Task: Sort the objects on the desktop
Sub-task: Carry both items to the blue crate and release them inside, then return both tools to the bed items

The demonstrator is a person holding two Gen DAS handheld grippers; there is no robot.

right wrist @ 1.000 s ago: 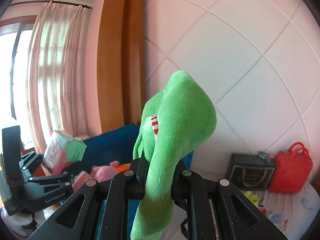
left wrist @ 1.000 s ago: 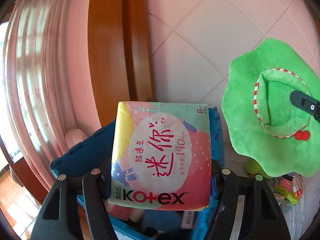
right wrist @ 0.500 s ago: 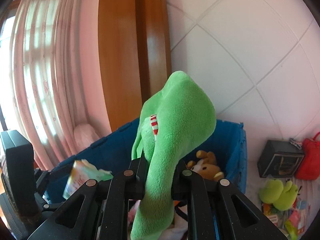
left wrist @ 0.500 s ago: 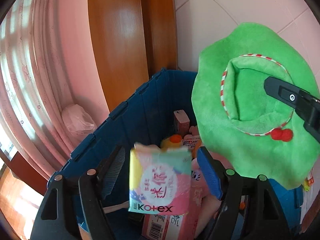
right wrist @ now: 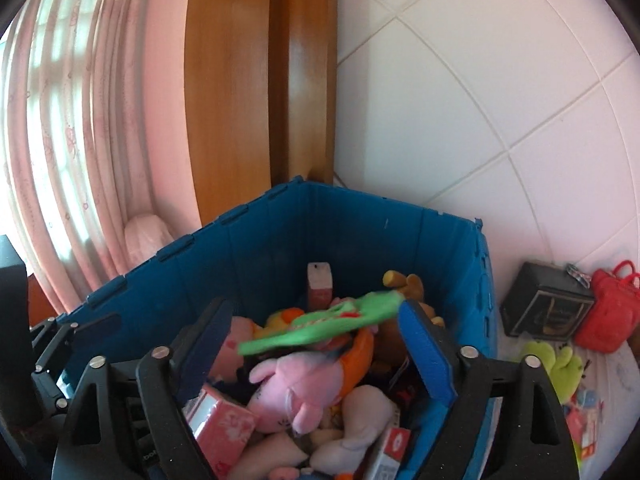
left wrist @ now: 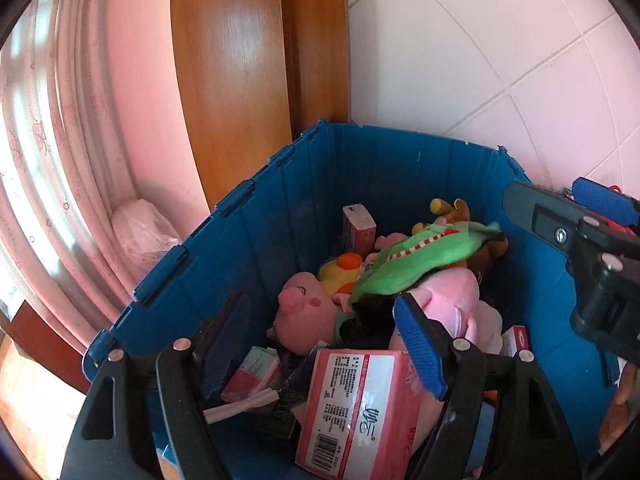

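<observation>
Left wrist view: left hand-held gripper spread wide over blue bin, nothing between the fingers.
Green plush hat lying on top of the pile inside the bin, draped across pink plush pig and a larger pink plush. Pink printed pack low in the bin, near the camera, barcode side up. Red-and-white carton standing near the far wall. Right hand-held gripper visible at right edge, over the bin rim.

Right wrist view: right hand-held gripper also spread wide, empty.
Green plush hat blurred, between the open fingers and above the toys; resting or airborne, cannot tell. Black box and red bag on the table right of blue bin, touching each other; small green plush in front of them.
</observation>
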